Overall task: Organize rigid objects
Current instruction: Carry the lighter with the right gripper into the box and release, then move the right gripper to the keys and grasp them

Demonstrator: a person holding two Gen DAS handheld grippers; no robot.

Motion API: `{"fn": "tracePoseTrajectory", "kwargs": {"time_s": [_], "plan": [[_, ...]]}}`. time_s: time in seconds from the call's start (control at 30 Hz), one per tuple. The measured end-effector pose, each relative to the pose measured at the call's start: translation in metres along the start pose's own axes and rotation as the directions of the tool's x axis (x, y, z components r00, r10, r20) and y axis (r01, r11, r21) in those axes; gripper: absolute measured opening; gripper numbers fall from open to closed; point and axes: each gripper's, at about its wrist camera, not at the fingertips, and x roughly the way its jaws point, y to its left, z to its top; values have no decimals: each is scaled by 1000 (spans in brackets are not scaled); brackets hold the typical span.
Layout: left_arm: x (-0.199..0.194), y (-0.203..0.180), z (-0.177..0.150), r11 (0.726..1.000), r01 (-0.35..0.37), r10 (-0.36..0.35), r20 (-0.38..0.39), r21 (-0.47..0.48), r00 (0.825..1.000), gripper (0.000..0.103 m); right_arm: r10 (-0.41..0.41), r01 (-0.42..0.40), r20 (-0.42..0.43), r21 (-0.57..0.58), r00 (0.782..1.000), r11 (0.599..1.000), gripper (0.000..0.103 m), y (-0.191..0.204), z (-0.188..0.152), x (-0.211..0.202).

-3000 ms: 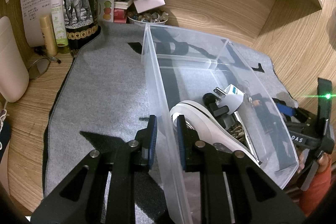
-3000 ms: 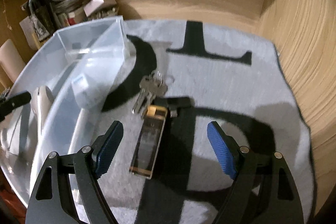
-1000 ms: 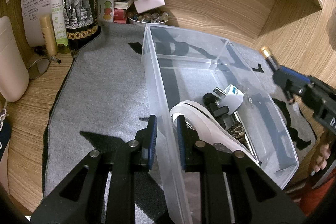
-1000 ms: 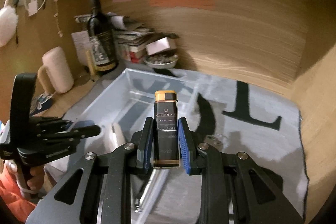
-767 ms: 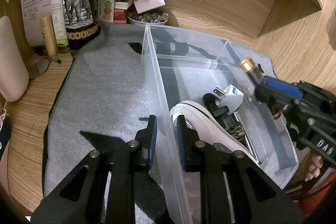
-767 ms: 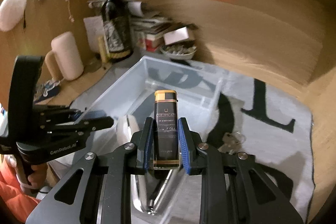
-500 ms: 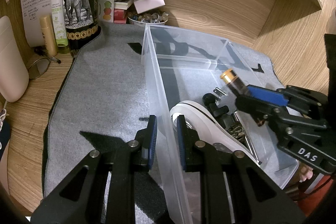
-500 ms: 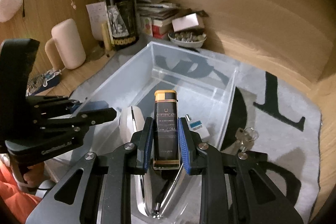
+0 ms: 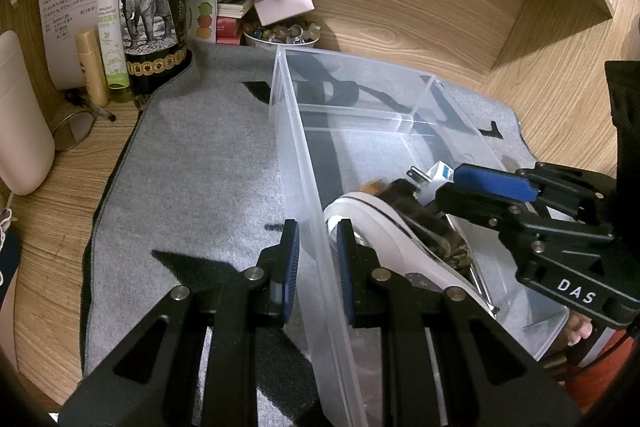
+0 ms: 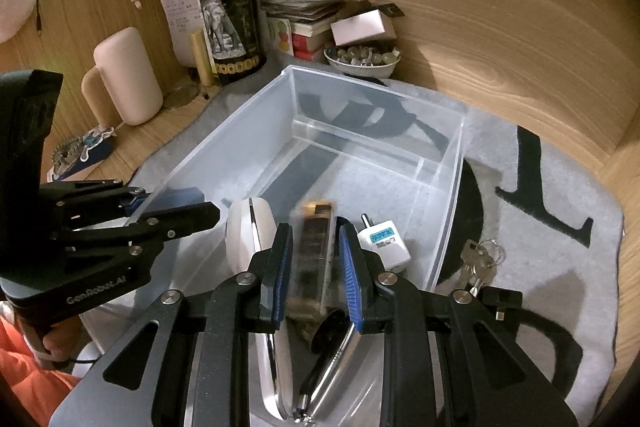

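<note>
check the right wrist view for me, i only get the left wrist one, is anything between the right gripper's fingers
Observer: Yes, a black and gold box shows blurred between the fingers of the right gripper, over the clear bin.
Operator: anything outside the bin
Observer: A bunch of keys lies on the grey mat, just outside the bin wall.
Operator: only those
Observer: No, a small black adapter lies right beside the keys.

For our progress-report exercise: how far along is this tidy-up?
Done: the white plug and white oval case lie in the clear bin. In hand: a blurred dark box between the parted pads of the right tongs, over the bin; left tongs straddle its wall. Left: keys and a black connector on the grey mat.
</note>
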Motion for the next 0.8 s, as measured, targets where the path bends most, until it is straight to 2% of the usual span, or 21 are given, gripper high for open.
{"fn": "tracePoseTrajectory", "kwargs": {"time_s": [0.13,0.3,0.43,0.7,0.8], "plan": [[0,0,0,1000,0,0,0,0,1000,18,-7,7,17,6,1000,1000,32,-2,1,-4],[0,0,0,1000,-1,1,0,2,1000,18,-14,13,50,13,999,1000,38,-4,3,-15],[0,0,0,1000,0,0,0,1,1000,18,-33,32,87,18,996,999,50,-8,5,-25],[0,0,0,1000,-1,1,0,0,1000,18,-95,82,137,97,986,992,52,-36,7,-46],[0,1,0,1000,-1,1,0,-2,1000,18,-138,118,150,132,979,984,60,-50,4,-53]]}}
